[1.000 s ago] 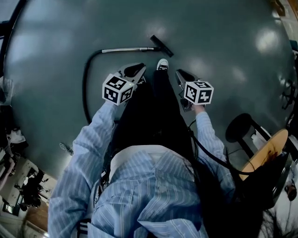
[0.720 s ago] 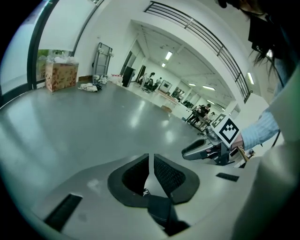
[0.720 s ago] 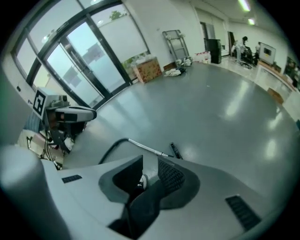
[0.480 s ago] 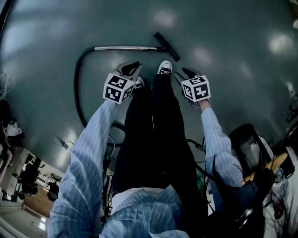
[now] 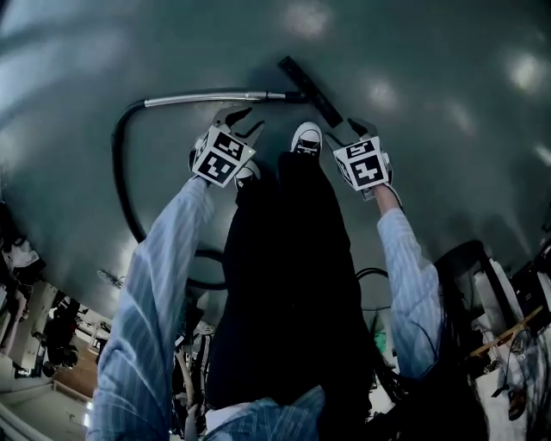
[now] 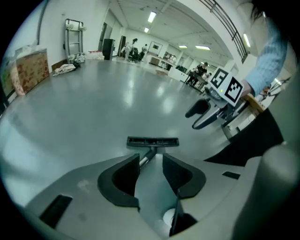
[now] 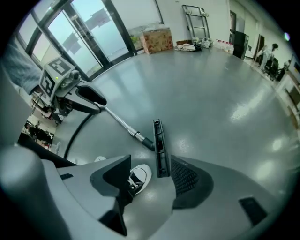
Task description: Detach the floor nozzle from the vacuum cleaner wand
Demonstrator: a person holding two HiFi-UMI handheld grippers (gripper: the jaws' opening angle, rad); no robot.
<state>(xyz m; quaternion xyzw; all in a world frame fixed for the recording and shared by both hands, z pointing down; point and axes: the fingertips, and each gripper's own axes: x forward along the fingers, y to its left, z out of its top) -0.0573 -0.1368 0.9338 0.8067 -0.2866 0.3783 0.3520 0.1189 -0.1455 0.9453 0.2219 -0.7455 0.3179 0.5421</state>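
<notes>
Lowered toward the floor nozzle (image 5: pixel 310 90), left tool (image 5: pixel 244 119) and right tool (image 5: pixel 346 129) just opened, both empty.

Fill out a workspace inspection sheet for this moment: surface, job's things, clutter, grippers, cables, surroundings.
Surface: glossy grey floor.
Job's things: floor nozzle attached to the wand, both lying on the floor; hose curves back toward the person.
Clutter: one small item on the floor, too small to tell.
Grippers: left gripper and right gripper above the floor, fingers just opening, nothing held between them.
Cables: black cable beside the person's right leg.
Surroundings: cardboard box, trolley, people at distant desks.
</notes>
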